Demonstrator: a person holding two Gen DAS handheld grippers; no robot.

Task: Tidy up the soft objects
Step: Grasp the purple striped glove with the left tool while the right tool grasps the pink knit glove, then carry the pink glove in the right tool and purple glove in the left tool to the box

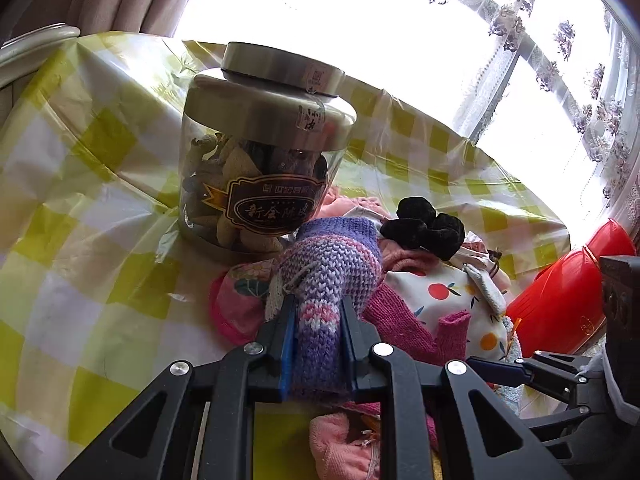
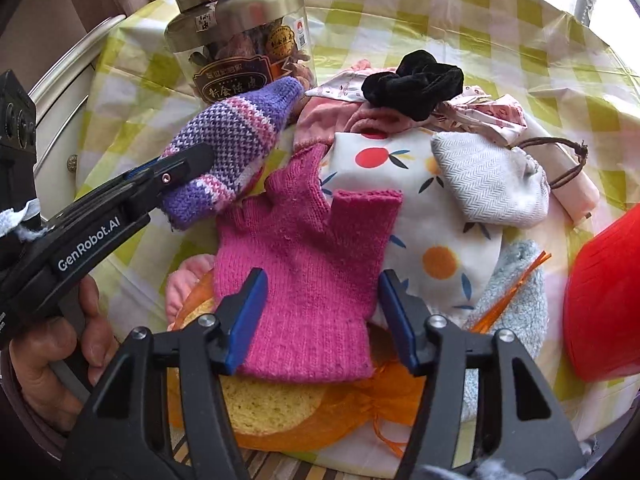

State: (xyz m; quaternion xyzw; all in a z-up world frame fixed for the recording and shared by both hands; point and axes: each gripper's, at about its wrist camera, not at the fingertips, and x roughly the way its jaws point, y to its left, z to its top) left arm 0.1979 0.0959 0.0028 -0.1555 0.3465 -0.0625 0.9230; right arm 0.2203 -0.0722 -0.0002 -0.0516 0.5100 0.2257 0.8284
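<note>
The left gripper has its jaws pinching the purple knitted glove, held lifted beside the jar. The right gripper hovers with jaws spread around the pink knitted glove, which lies atop the pile on the checked counter.

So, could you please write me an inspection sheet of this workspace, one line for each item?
Surface: table under a yellow-green checked plastic cloth.
Job's things: purple striped knit glove raised above the pile; pink knit glove on top of the pile; fruit-print cloth, black scrunchie, grey herringbone pouch, light blue fleece piece, orange mesh bag.
Clutter: lidded jar of dried food; yellow sponge; red plastic container.
Grippers: left claw shut on the purple striped knit glove; right claw open over the pink knit glove.
Cables: nothing seen.
Surroundings: curtains, bright window.
</note>
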